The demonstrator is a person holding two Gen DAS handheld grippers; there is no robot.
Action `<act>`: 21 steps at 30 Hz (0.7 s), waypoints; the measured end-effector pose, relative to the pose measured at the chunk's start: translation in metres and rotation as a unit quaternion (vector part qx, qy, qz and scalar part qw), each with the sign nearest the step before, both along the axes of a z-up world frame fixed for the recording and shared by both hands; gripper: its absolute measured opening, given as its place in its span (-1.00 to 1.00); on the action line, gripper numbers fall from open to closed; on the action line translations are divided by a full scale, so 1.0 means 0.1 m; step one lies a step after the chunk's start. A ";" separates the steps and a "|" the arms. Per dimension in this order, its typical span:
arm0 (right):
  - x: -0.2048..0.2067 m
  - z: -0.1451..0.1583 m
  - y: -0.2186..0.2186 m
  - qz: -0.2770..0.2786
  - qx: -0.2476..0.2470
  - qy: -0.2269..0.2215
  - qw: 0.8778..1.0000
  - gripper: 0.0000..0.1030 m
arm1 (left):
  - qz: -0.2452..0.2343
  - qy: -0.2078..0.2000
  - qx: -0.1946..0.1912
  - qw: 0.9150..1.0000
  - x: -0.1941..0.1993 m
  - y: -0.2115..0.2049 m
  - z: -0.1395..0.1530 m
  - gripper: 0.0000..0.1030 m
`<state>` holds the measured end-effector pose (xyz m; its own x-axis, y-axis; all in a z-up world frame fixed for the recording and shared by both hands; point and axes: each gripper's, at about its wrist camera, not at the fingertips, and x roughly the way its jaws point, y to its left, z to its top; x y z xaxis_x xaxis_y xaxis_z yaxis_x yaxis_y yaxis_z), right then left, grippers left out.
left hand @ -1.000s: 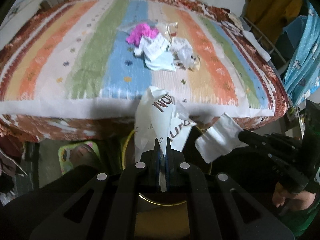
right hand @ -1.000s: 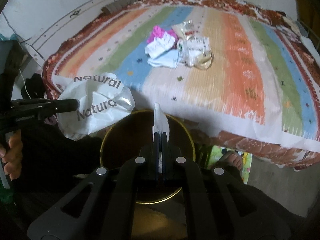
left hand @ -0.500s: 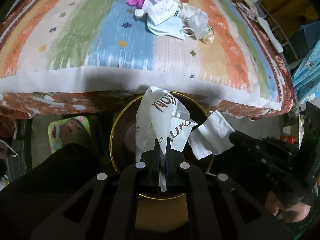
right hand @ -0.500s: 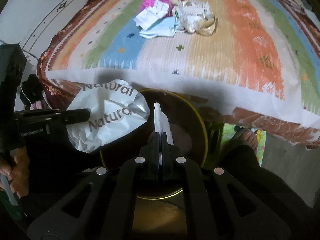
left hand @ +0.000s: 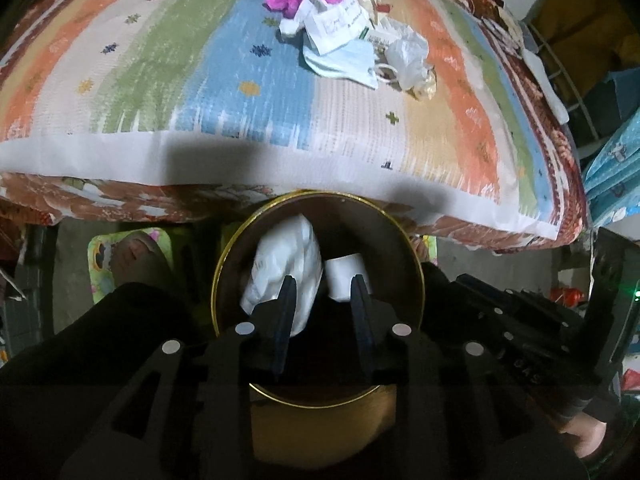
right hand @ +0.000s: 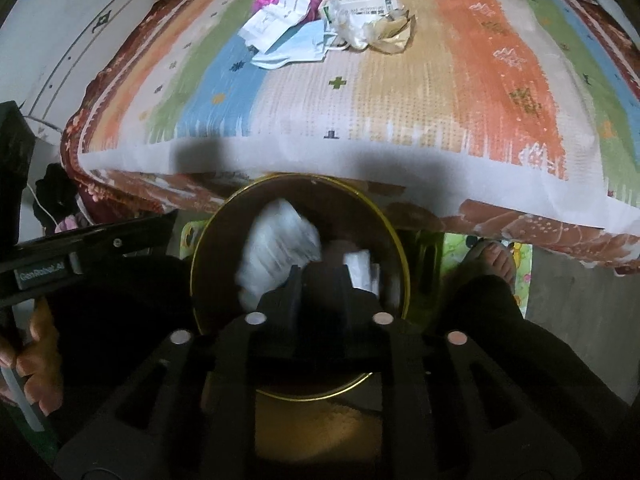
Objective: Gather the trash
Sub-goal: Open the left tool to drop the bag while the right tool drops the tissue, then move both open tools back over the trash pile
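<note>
Lying inside the gold-rimmed bin (left hand: 218, 280) at lower centre, the crumpled white bag (left hand: 286, 264) and paper scrap (left hand: 344, 270) are free; left gripper (left hand: 323, 292) and right gripper (right hand: 316, 276) are opening, nothing pinched. More trash (left hand: 340, 36) sits on the striped bedspread (left hand: 160, 80) above.

text: "GenRobot.AI" | on: label plate of left claw (right hand: 38, 276)

The bin's (left hand: 416, 276) mouth lies open below; the bed edge (left hand: 240, 152) overhangs its far rim.
</note>
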<state>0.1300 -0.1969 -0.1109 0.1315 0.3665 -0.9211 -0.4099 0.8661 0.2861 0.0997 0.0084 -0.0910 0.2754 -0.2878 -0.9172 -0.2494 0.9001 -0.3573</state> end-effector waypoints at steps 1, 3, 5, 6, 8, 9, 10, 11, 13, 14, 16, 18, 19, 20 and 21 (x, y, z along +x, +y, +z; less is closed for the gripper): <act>0.00 0.01 0.00 0.000 0.000 -0.002 1.000 -0.62 | 0.002 -0.003 0.000 1.000 0.00 0.01 0.01 -0.44; 0.00 0.03 0.00 -0.001 -0.001 -0.009 1.000 -0.57 | 0.008 -0.012 0.005 1.000 -0.01 0.03 0.06 -0.42; 0.00 0.08 -0.01 -0.002 0.001 -0.020 1.000 -0.50 | 0.011 -0.020 0.005 1.000 0.00 0.03 0.10 -0.35; 0.00 0.10 -0.01 -0.002 0.003 -0.025 1.000 -0.47 | 0.014 -0.025 0.000 1.000 0.00 0.05 0.12 -0.33; 0.01 0.15 -0.01 0.000 0.005 -0.034 0.999 -0.43 | 0.020 -0.027 -0.015 0.999 0.00 0.09 0.14 -0.26; 0.00 0.17 0.00 0.003 0.002 -0.040 0.999 -0.39 | 0.025 -0.027 -0.017 0.999 0.00 0.10 0.15 -0.26; 0.00 0.19 0.01 0.008 0.001 -0.047 0.999 -0.35 | 0.030 -0.029 -0.014 0.999 -0.01 0.12 0.16 -0.24; 0.00 0.22 0.02 0.012 0.001 -0.054 0.998 -0.32 | 0.034 -0.033 -0.013 0.999 0.00 0.14 0.18 -0.17; 0.01 0.28 0.03 0.014 0.001 -0.065 0.998 -0.22 | 0.035 -0.039 -0.009 0.999 0.01 0.15 0.22 -0.07; 0.02 0.31 0.04 0.014 -0.001 -0.074 0.997 -0.22 | 0.034 -0.044 -0.003 0.998 0.02 0.16 0.24 -0.02; 0.04 0.37 0.04 0.016 -0.001 -0.087 0.996 -0.17 | 0.034 -0.055 0.013 0.998 0.03 0.17 0.31 0.10; 0.07 0.43 0.03 0.016 0.009 -0.092 0.996 -0.08 | 0.030 -0.065 0.032 0.997 0.08 0.18 0.37 0.25; 0.08 0.45 0.02 0.015 0.016 -0.093 0.995 -0.03 | 0.026 -0.067 0.040 0.997 0.09 0.20 0.40 0.28; 0.10 0.48 0.01 0.014 0.022 -0.094 0.995 0.00 | 0.022 -0.070 0.048 0.996 0.12 0.21 0.43 0.28; 0.12 0.51 0.00 0.011 0.028 -0.096 0.995 0.07 | 0.024 -0.076 0.053 0.995 0.14 0.23 0.46 0.28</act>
